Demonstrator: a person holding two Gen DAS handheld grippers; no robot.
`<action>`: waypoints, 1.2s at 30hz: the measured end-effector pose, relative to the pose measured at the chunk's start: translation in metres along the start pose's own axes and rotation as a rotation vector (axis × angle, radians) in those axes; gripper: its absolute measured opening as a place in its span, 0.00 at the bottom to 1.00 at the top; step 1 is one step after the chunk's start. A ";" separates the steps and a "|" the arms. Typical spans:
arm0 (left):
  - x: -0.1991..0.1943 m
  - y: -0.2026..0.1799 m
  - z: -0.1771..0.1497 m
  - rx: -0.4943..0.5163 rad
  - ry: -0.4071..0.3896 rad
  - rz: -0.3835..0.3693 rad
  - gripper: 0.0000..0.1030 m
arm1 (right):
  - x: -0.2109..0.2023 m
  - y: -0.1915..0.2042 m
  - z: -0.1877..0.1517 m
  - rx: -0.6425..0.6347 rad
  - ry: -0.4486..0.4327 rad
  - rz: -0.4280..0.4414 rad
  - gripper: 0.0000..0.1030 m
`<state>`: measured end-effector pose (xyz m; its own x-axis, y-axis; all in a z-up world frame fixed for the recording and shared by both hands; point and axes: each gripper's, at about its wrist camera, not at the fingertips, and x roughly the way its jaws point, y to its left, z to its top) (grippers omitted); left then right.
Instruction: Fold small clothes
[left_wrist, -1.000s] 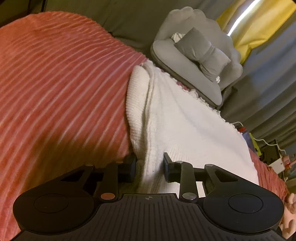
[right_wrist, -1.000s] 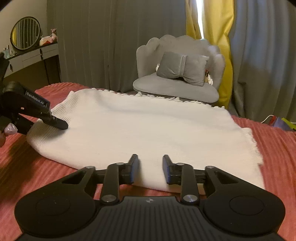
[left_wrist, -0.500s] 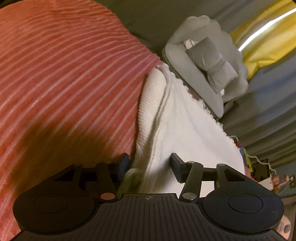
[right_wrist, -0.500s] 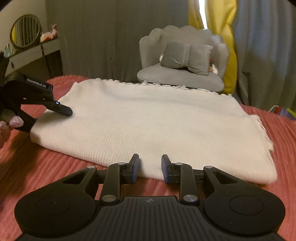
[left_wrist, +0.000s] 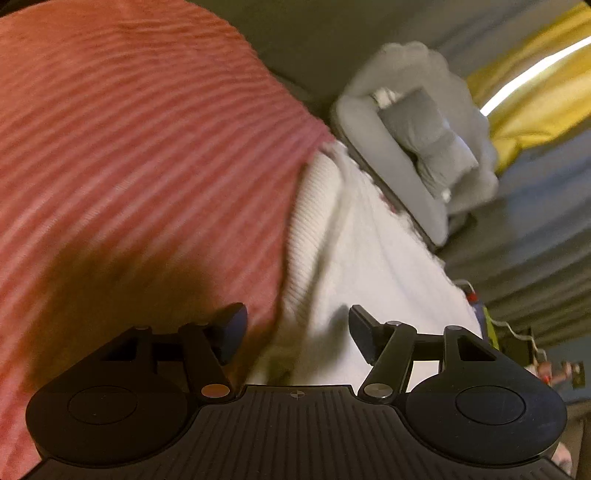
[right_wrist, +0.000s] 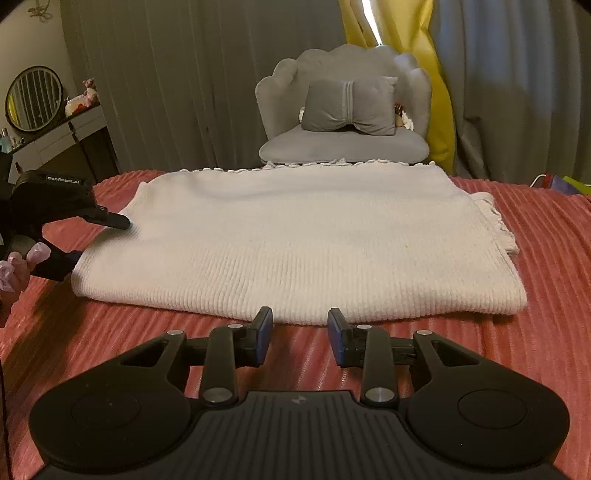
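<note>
White ribbed knit garment (right_wrist: 295, 240) lies folded flat on the red ribbed bedspread (right_wrist: 535, 332), scalloped trim along its far edge, near fold facing the right wrist camera. Left tongs (left_wrist: 295, 328) sit at the garment's left end, jaws opening; the garment's edge lies between them but neither pad presses on it. In the right view the left tongs (right_wrist: 99, 240) show one finger over the cloth corner and one below beside the edge, with a hand (right_wrist: 14, 266) on the handle. Right tongs (right_wrist: 300, 332) hover just short of the near fold, jaws opening, only bedspread between them, cloth just ahead of the fingertips. Grey shell-back chair (right_wrist: 343, 147) with a bow cushion (right_wrist: 349, 107) stands past the bed; yellow curtain (right_wrist: 439, 92) behind it. Round mirror (right_wrist: 33, 98) on a dresser at far left.
</note>
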<state>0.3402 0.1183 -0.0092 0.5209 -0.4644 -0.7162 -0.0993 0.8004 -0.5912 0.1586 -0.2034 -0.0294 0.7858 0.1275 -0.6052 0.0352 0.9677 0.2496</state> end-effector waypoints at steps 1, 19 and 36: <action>0.005 -0.001 -0.002 -0.007 0.027 -0.026 0.63 | 0.000 0.000 -0.001 0.005 0.000 0.003 0.31; -0.015 -0.049 0.003 0.098 -0.023 -0.022 0.23 | 0.025 0.012 0.026 -0.049 -0.061 -0.067 0.18; 0.021 -0.192 -0.063 0.398 0.035 -0.089 0.21 | -0.024 -0.060 0.009 0.129 -0.106 -0.036 0.17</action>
<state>0.3166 -0.0686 0.0656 0.4831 -0.5457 -0.6847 0.2845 0.8374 -0.4667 0.1430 -0.2662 -0.0230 0.8432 0.0630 -0.5339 0.1379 0.9346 0.3280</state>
